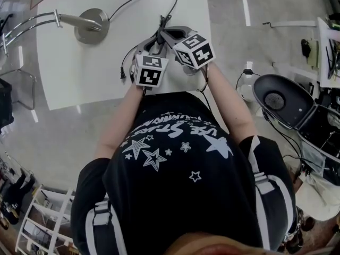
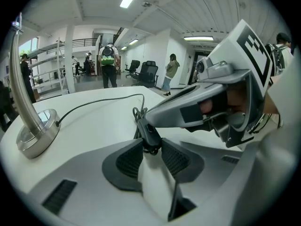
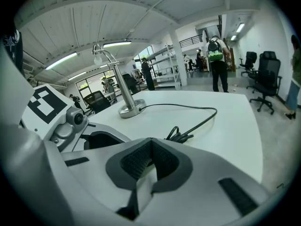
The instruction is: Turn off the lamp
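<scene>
White tabletop (image 1: 79,73) in open-plan office: one lamp (image 1: 91,25) near its far-left corner; left gripper (image 2: 151,147) pinches one cord switch (image 2: 149,134); right gripper (image 3: 149,149) closed, empty.

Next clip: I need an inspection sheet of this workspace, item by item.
Surface: white table, carrying only the lamp and its lead.
Job's things: lamp at the table's far left; inline switch near the person. Whether the lamp is lit cannot be told.
Clutter: nothing seen.
Grippers: left gripper jaws closed on the inline switch; right gripper jaws together, empty, tip just above the switch.
Cables: black lead loops from the lamp base to a bundle by the switch.
Surroundings: open office with office chairs and a person with a backpack.
</scene>
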The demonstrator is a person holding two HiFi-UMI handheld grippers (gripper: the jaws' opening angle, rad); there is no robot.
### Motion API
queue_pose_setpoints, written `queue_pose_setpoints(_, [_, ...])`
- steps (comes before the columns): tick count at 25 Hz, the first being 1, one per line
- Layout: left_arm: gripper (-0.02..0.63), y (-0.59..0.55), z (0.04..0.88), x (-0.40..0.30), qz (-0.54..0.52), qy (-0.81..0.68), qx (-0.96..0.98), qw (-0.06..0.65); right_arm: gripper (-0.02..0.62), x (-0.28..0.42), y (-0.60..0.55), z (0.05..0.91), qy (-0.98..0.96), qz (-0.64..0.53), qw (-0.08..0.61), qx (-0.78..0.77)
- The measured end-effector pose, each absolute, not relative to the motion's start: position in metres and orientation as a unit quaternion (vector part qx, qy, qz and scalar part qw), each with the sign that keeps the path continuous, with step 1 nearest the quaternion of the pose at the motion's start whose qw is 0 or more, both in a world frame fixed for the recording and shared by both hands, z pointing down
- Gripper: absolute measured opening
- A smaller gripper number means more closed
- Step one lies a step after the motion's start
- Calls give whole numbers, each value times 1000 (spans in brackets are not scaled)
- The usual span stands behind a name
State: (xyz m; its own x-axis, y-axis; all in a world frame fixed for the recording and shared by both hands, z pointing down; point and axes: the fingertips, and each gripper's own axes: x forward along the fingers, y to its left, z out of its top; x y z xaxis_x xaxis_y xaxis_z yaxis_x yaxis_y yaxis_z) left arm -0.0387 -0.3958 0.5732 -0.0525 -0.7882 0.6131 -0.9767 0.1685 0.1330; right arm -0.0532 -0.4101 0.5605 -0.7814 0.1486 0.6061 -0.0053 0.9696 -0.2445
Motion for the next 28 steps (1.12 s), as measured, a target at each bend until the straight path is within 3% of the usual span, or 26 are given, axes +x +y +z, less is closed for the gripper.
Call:
queue_pose_setpoints(13, [138,-395,575,-41,157,-704,625,298,6,-58,-411,570,-918,125,373,-49])
queue_pose_setpoints(28, [138,-398,574,-40,159,-696,625,316,6,-47,-429,558,-930,189,314,-20])
